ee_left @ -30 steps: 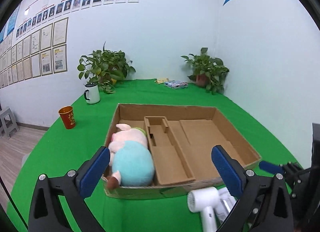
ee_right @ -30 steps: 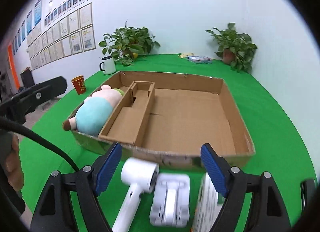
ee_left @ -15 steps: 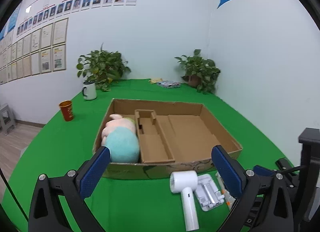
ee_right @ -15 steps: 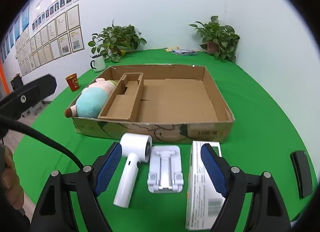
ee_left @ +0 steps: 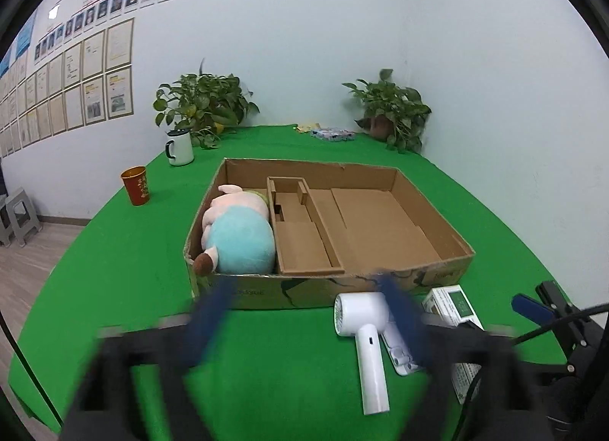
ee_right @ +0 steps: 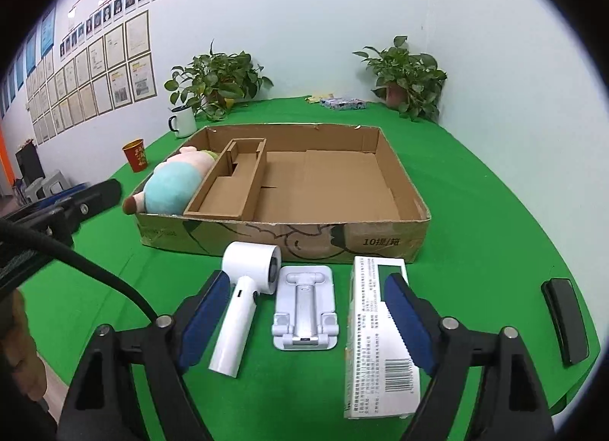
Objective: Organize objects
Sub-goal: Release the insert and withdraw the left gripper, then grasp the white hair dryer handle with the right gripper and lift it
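A cardboard tray with a divider insert stands on the green table. A plush pig lies in its left compartment, also in the left wrist view. In front of the tray lie a white hair dryer, a white folding stand and a white carton. My right gripper is open and empty above the stand. My left gripper is open, empty and blurred, left of the dryer.
A red cup and a white mug stand left of the tray. Two potted plants stand at the back wall. A black flat object lies at the right table edge. A small packet lies at the back.
Both grippers have pulled back from the tray toward the front edge. The dryer, stand and carton have come fully into view. The left gripper is now blurred by motion.
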Available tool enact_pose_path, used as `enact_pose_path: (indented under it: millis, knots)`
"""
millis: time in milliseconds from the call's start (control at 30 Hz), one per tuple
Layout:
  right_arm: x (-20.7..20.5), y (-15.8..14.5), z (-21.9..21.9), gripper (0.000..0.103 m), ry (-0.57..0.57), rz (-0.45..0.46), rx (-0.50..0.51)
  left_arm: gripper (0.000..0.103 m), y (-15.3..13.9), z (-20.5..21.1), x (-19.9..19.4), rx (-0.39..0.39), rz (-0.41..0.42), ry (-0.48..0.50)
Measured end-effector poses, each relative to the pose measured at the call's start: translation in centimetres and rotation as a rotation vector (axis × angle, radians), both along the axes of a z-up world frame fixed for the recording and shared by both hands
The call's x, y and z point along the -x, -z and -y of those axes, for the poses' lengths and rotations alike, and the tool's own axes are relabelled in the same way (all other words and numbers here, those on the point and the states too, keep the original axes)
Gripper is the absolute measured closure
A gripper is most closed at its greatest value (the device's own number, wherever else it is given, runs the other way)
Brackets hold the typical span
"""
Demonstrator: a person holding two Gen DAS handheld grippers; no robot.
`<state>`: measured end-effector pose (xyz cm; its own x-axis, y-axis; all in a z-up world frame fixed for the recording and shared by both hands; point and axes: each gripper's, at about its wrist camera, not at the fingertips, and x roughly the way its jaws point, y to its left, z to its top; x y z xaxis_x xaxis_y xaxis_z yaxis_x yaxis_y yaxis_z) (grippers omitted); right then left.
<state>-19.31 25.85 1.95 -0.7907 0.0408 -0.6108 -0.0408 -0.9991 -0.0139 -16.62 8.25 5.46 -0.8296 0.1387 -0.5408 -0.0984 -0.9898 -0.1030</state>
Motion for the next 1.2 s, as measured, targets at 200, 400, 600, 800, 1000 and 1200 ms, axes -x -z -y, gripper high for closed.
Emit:
enact_pose_path:
  millis: [200, 400, 600, 800, 1000, 1200]
  knots:
    - [0.3, 0.7, -0.5, 0.020, -0.049, 0.023, 0.042, 0.001, 1.0, 0.9, 1.4, -0.035, 0.053, 0.030]
    - [-1.5, 1.7, 1.2, 0.020, -0.219, -0.024, 0.074, 0.001, 3.2, 0.9, 3.1, -0.130, 0.154, 0.161]
    - [-1.8, 5.9, 2.6, 0.022, -0.270, 0.095, 0.162, 0.003, 7.7, 0.1, 5.9, -0.298, 0.325, 0.329]
    - [-0.1, 7.4, 3.9, 0.034, -0.266, 0.136, 0.172, 0.021, 12.1, -1.6, 9.4, -0.415, 0.506, 0.438]
    - [2.1, 9.7, 4.6, 0.060, -0.242, 0.222, 0.128, 0.035, 14.8, -2.7, 11.5, -0.466, 0.599, 0.467]
    - [1.3, 9.8, 5.1, 0.074, -0.244, 0.214, 0.080, 0.046, 16.0, -3.8, 10.6, -0.459, 0.650, 0.513]
